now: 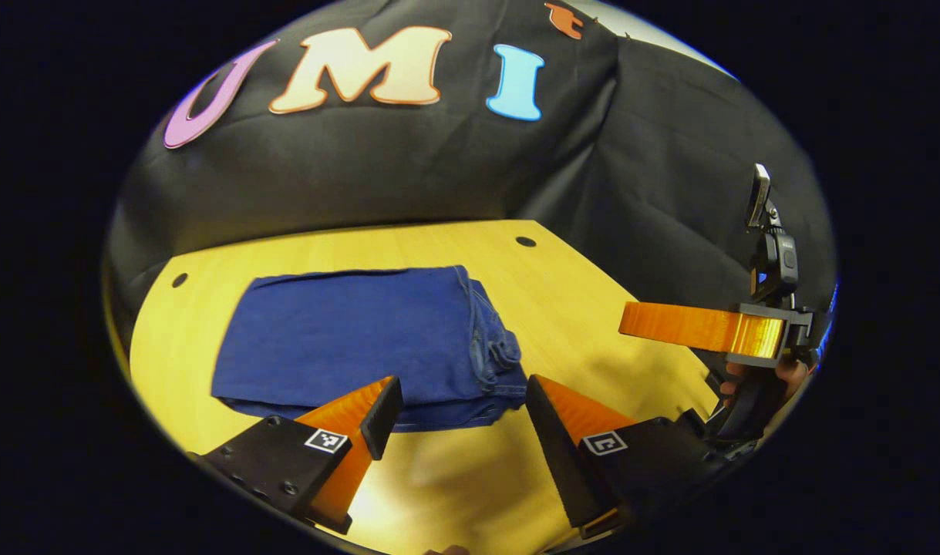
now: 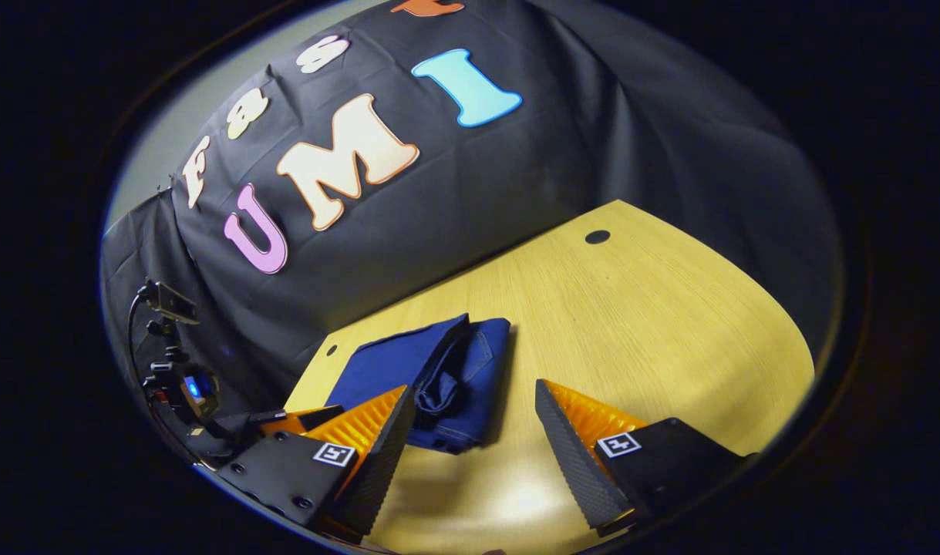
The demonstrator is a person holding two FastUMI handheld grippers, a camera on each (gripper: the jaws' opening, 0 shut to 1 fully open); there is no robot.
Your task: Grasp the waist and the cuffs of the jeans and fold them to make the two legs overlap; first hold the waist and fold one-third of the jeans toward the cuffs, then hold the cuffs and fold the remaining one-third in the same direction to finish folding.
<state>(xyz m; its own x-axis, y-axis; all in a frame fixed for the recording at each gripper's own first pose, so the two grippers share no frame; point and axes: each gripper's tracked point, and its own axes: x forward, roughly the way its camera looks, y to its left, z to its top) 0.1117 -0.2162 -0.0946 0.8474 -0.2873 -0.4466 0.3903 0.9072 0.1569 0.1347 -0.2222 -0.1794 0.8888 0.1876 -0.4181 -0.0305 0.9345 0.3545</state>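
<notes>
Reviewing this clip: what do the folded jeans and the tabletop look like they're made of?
The jeans look like dark blue denim, matte, with stitched seams and thick layered edges showing at the folded side. The table looks like light wood or a wood-look laminate: fine straight grain lines, a smooth surface with a soft glare patch near the grippers, and round dark holes near its edge. Solid wood or laminate cannot be told.

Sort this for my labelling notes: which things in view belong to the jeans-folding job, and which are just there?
Part of the job:
jeans, lying folded on the table
left gripper, open
right gripper, open

Just there:
wooden table, with its round holes
black cloth wall
</notes>
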